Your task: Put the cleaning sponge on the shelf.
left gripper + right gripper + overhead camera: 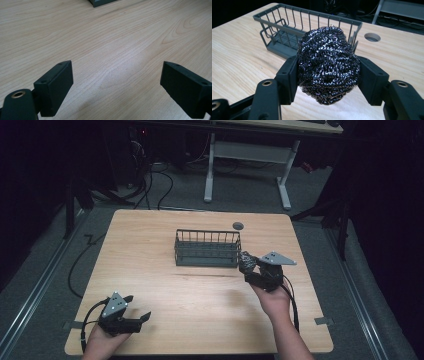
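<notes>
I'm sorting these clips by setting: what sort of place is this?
Probably a lab or recording workspace, not a kitchen: a light wooden table ringed by dark curtains, loose black floor cables, and a white-legged desk behind it.

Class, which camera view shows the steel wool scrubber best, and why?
The right gripper view: the steel wool scrubber sits close up, its coiled strands sharp, clamped between the right gripper jaws before the wire basket. The high view shows it as a small dark lump beside the basket. The left gripper view gives bare tabletop.

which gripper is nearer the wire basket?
Right. The right gripper, holding a steel scourer, sits beside the basket; the left gripper waits at the table's near edge.
</notes>
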Tool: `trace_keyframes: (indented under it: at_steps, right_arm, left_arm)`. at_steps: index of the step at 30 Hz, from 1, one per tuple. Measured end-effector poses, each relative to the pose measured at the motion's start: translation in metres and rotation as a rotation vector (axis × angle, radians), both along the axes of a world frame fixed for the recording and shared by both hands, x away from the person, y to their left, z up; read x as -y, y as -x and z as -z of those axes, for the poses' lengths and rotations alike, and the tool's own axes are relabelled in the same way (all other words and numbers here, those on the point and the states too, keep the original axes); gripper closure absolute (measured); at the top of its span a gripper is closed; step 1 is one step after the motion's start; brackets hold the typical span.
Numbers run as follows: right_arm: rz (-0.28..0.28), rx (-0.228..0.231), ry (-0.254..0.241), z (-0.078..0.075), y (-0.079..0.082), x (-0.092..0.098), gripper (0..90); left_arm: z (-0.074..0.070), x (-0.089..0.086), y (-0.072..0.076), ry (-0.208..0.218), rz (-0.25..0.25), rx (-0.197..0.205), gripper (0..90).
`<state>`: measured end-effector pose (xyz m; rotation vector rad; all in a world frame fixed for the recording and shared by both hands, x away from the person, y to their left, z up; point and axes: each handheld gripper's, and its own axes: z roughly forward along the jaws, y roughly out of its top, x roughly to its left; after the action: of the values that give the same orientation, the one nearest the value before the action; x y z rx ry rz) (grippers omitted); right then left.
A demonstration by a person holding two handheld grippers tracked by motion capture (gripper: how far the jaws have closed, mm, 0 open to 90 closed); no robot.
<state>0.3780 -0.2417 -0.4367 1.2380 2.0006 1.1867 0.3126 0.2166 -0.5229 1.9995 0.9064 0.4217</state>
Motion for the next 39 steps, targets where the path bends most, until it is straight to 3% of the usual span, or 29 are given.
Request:
trace_keyframes:
  at_steps: [29, 39]
  right_arm:
    - [-0.011, 0.018, 0.009, -0.012, -0.058, -0.04, 39.3]
    - [0.003, -0.011, 0.011, -0.012, -0.079, -0.052, 38.9]
  left_arm:
    - [-0.003, -0.003, 0.003, 0.007, 0.0, 0.014, 11.6]
    - [-0.003, -0.002, 0.003, 0.01, 0.003, 0.012, 11.6]
